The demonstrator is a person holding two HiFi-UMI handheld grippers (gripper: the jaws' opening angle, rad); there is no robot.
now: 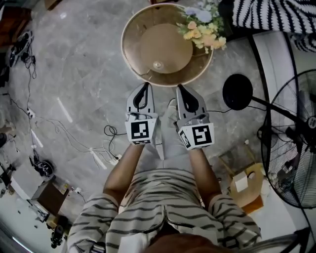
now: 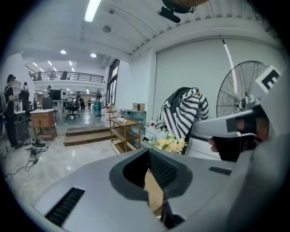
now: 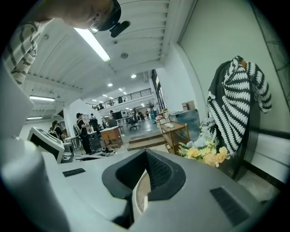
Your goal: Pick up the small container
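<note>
Hidden or unclear:
- The small container (image 1: 158, 64) shows only in the head view. It is a small pale round thing on the round table (image 1: 134, 34), on the raised middle disc, towards the tabletop's near edge. Its shape and lid are too small to make out.
- In both gripper views the gripper's own grey body fills the lower frame. Only a sliver of tan tabletop shows through the loop of the jaws, and the container is not visible there.
- How high the jaw tips are above the tabletop cannot be told.

Pose:
- Both bare forearms reach forward from a striped shirt (image 1: 163, 207), side by side and close together.
- The left gripper (image 1: 144, 88) and right gripper (image 1: 180, 90) are nearly parallel, with their marker cubes facing up.
- Both sets of tips lie at the tabletop's near edge. The container is just beyond them, between the two lines they point along.
- Left jaws are together with the tips meeting and nothing between them. Right jaws are the same, tips closed and empty.

Surroundings:
- Loose cables (image 1: 111, 131) lie on the grey floor to the left of the forearms.
- A cardboard box (image 1: 245, 184) sits to the right.
- A standing fan (image 1: 296, 143) is cut off by the right edge.
- A black round base (image 1: 237, 91) stands on the floor beside the table.
- A bunch of flowers (image 1: 203, 30) rests on the tabletop's far right edge.
- A black-and-white striped garment (image 1: 266, 14) lies beyond the flowers.
- Nothing stands between the jaw tips and the container.
</note>
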